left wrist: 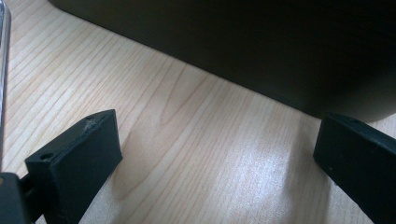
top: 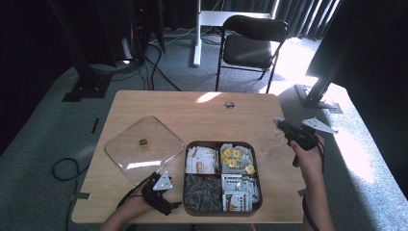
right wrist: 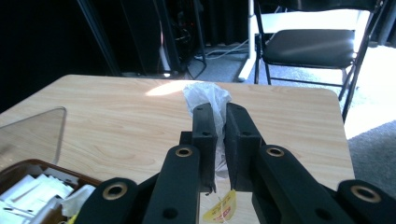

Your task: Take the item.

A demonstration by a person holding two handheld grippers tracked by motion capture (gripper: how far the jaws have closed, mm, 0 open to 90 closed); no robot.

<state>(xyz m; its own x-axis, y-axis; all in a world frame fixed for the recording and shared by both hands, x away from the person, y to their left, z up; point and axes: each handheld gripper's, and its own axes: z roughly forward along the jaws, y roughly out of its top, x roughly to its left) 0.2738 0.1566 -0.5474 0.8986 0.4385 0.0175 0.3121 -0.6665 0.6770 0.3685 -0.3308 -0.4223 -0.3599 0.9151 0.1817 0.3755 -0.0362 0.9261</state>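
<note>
A dark square tray with four compartments sits at the table's front middle. It holds white sachets, yellow-tagged tea bags, dark packets and printed packets. My left gripper rests low by the tray's front left corner. In the left gripper view it stands open, with bare wood between its jaws and the tray wall just ahead. My right gripper hovers right of the tray. It is shut on a clear-wrapped tea bag with a yellow tag hanging below.
A clear square lid with a small knob lies flat left of the tray; its edge shows beside my left jaw. A black folding chair stands beyond the table's far edge. Bare wood spans the far half.
</note>
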